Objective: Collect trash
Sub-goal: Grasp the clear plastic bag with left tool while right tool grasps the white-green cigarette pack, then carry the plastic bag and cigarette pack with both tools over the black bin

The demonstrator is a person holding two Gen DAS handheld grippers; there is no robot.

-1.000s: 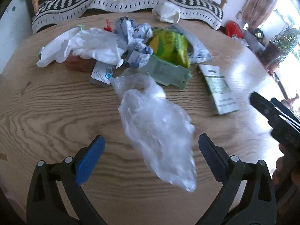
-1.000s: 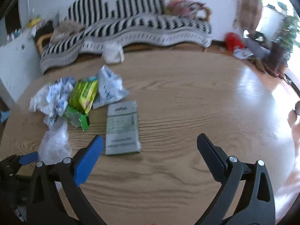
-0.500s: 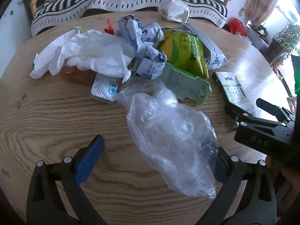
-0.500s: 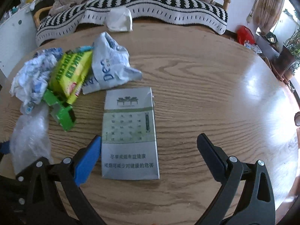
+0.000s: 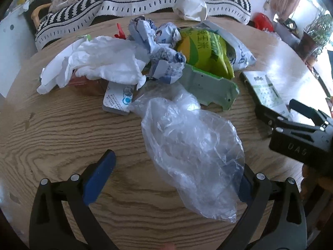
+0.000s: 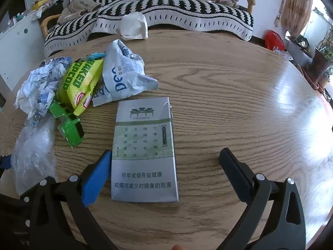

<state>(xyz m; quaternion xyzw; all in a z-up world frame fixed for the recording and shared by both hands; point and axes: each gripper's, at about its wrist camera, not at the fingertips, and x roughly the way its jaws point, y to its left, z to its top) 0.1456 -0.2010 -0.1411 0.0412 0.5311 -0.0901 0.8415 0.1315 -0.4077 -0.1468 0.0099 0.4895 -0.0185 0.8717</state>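
A clear plastic bag lies on the round wooden table, between the wide-open fingers of my left gripper and draped over its right finger. Behind it is a heap of trash: white tissue, crumpled blue-white paper, a yellow-green snack bag and a pale green carton. My right gripper is open and straddles the near end of a flat grey-green cigarette pack. The right gripper also shows in the left wrist view, with the pack between its fingers.
A white-blue pouch and the clear bag lie left of the pack. A crumpled white paper sits at the table's far edge. A striped sofa stands behind. A red object and plants are at right.
My left gripper has moved forward around the clear bag. My right gripper has dropped low and forward, from well back of the cigarette pack to straddling it. Both stayed open.
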